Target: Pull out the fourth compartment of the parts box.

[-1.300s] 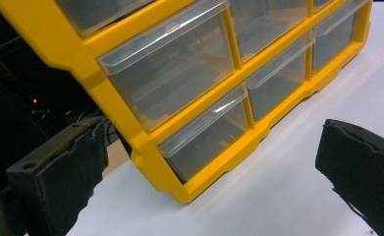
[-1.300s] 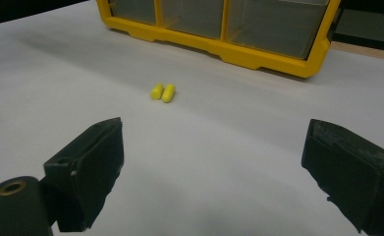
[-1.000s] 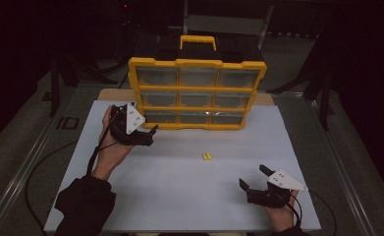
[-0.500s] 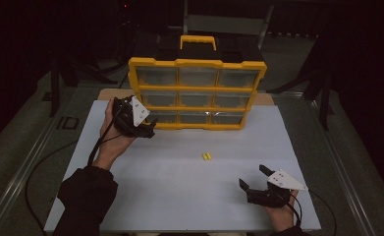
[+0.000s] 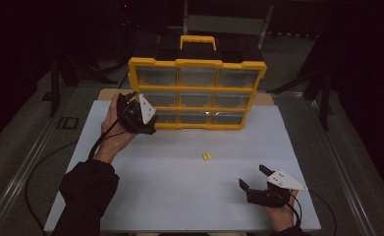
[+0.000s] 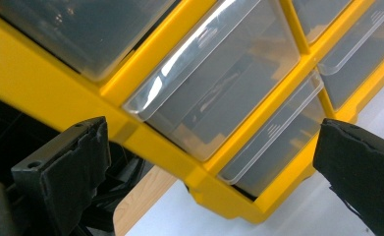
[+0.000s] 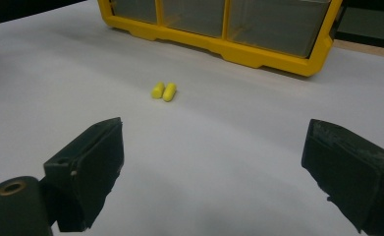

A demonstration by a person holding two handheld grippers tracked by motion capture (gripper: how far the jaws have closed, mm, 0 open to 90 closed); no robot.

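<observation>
- While the left gripper [image 6: 209,162] holds its jaws spread wide with nothing between them, it sits right at the near left corner of the yellow drawer cabinet [image 5: 197,93], facing the clear drawers of the left column.
- Between those jaws, the left gripper view shows the bottom left drawer [image 6: 273,135] and the middle left drawer [image 6: 219,83] just beyond the tips; neither pad touches plastic yet.
- To do this step well, I judge the jaws should line up square with one drawer's front lip, then close on that lip only, not on the yellow frame beside it.
- A straight pull toward the near edge would suit best; a slanted tug could jam the drawer or drag the whole cabinet across the white table [image 5: 145,196].
- At the near right, the right gripper [image 5: 256,180] rests low over the table, jaws also wide apart and holding nothing.
- Ahead of it lie the two small yellow earplugs [image 7: 163,91], touching each other on bare table, well apart from both grippers and a little nearer than the cabinet's front.
- Once a drawer stands open, the right gripper looks well placed to fetch them.
</observation>
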